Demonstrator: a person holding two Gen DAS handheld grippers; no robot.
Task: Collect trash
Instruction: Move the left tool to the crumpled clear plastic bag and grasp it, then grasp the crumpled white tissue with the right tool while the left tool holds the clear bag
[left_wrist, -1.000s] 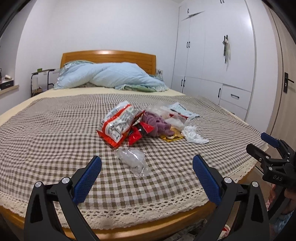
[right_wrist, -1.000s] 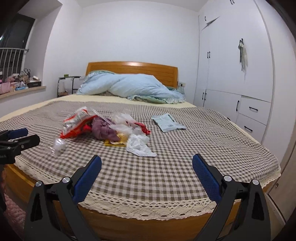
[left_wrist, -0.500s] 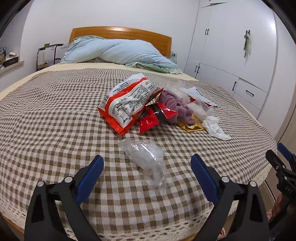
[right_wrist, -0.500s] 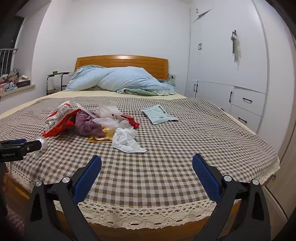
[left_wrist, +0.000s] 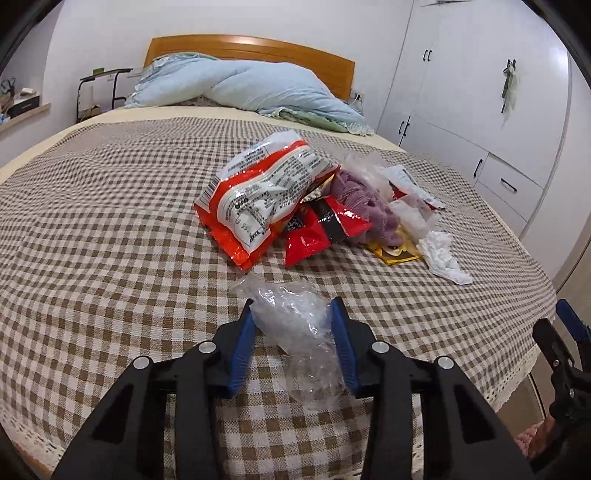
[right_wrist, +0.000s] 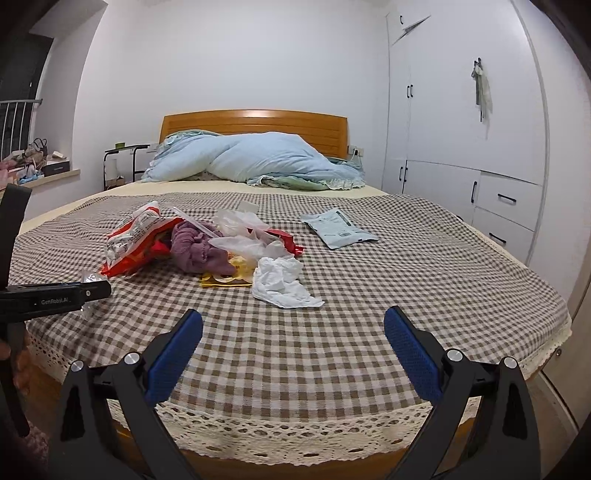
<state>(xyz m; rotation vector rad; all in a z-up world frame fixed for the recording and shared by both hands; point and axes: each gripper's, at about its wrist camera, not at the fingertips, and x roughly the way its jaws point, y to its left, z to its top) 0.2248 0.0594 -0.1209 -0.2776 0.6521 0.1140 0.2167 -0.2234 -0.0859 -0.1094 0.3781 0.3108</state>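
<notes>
A crumpled clear plastic wrapper (left_wrist: 291, 325) lies near the front edge of the checked bedspread (left_wrist: 110, 229). My left gripper (left_wrist: 291, 308) is closing on it, and its blue pads (left_wrist: 243, 343) touch both sides of it. Behind it lies a pile: an orange and white snack bag (left_wrist: 262, 199), a red and black wrapper (left_wrist: 321, 229), a purple cloth (left_wrist: 362, 203), a yellow packet (left_wrist: 395, 253) and a white tissue (right_wrist: 280, 282). A pale pouch (right_wrist: 336, 229) lies apart to the right. My right gripper (right_wrist: 293, 317) stands open over the bed's front edge, holding nothing.
A blue quilt (right_wrist: 258, 158) is bunched against the wooden headboard (right_wrist: 255, 122). White wardrobes and drawers (right_wrist: 461, 147) line the right wall. A small side table (right_wrist: 122, 162) and a cluttered sill (right_wrist: 37, 170) stand at the left. A lace trim (right_wrist: 295, 435) hangs over the bed's front edge.
My left gripper moved forward and down to the clear wrapper, and its jaws narrowed from wide open to both sides of it. The right gripper barely shifted.
</notes>
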